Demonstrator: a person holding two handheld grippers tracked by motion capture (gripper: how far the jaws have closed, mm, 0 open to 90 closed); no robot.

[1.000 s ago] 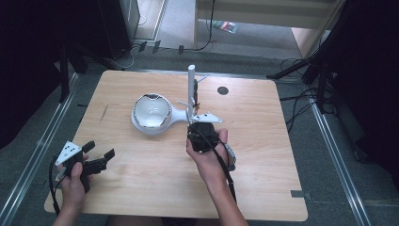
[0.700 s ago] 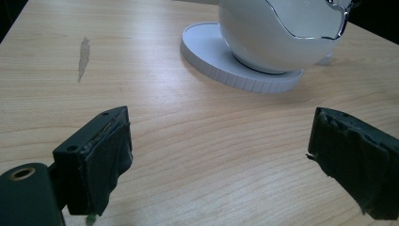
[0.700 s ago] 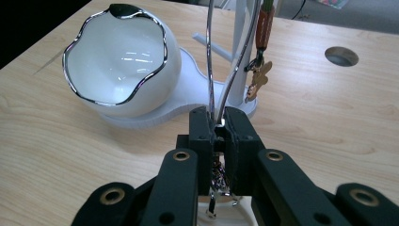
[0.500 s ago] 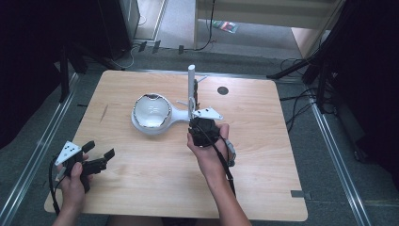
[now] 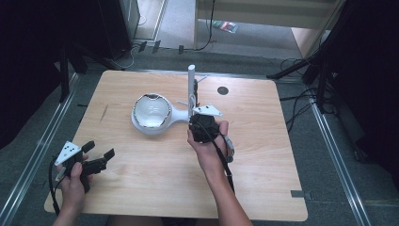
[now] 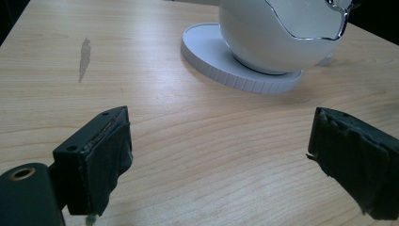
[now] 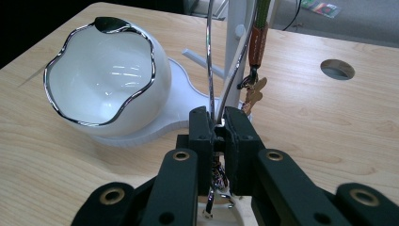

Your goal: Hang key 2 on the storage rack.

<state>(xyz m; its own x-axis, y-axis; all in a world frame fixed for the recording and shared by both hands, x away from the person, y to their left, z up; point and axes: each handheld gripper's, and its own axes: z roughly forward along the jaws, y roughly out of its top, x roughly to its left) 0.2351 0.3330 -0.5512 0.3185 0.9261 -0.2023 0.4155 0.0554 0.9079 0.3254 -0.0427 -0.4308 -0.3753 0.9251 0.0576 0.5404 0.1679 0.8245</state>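
A white jewellery stand sits mid-table, with a chrome-rimmed bowl (image 5: 151, 112) and an upright post (image 5: 191, 89). In the right gripper view, a thin silver chain (image 7: 210, 70) hangs in a loop from the post (image 7: 235, 37). My right gripper (image 7: 218, 123) is shut on the chain's lower end. Beside the chain hangs a brown and green strap (image 7: 257, 44) with a small pendant. In the high view the right gripper (image 5: 203, 123) is at the foot of the post. My left gripper (image 5: 96, 153) rests open near the table's front left, empty, its jaws (image 6: 219, 150) pointing at the bowl (image 6: 277, 37).
The stand's round ribbed base (image 6: 211, 52) spreads under the bowl. A round cable hole (image 5: 222, 90) lies in the wooden table (image 5: 263, 155) behind the post. A grey smear (image 6: 84, 56) marks the wood at the left. Dark stands and cables surround the table.
My right gripper has edged a little away from the person, toward the stand's post, still shut on the chain. The left gripper has stayed put.
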